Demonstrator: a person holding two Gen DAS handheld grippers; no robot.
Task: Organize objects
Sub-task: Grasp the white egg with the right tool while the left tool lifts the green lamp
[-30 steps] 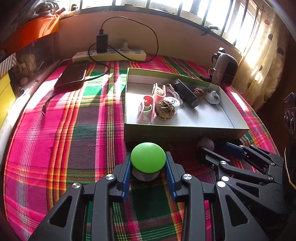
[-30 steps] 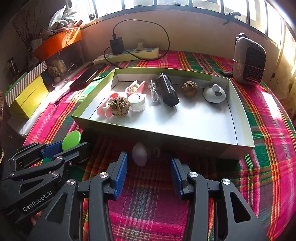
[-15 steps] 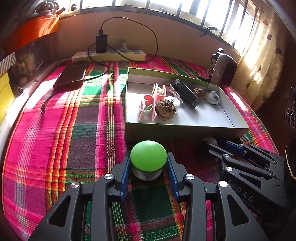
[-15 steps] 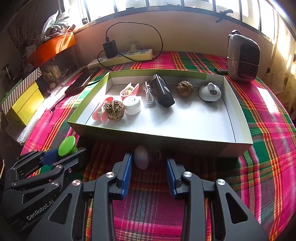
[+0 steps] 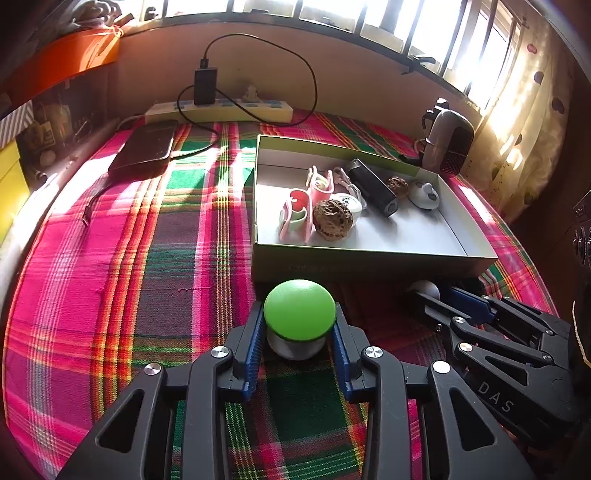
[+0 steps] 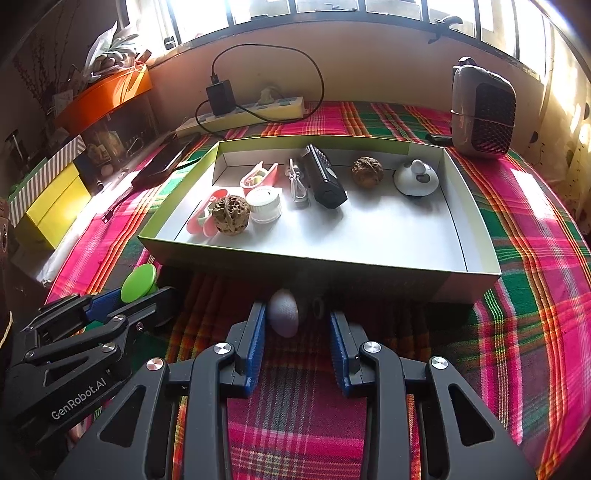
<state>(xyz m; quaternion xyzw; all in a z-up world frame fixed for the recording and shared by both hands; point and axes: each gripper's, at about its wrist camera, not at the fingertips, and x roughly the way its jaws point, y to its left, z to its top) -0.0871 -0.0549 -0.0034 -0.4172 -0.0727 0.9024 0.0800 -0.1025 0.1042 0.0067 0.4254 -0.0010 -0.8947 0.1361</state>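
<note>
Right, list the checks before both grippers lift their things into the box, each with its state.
1. Left gripper grips knob: ok, jaws just closed onto its green cap.
2. Right gripper grips egg: cannot tell; jaws just closed in, one pad touches, the far side is shadowed.
3. Knob upright on cloth: ok.
4. Bare floor in box: ok, near right part.
5. Grippers apart from each other: ok.
6. Level path into box: not ok, its near wall stands before both.

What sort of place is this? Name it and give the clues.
Most likely a room in a home: a plaid cloth covers the surface under a barred window, with a power strip and small heater by the wall.
</note>
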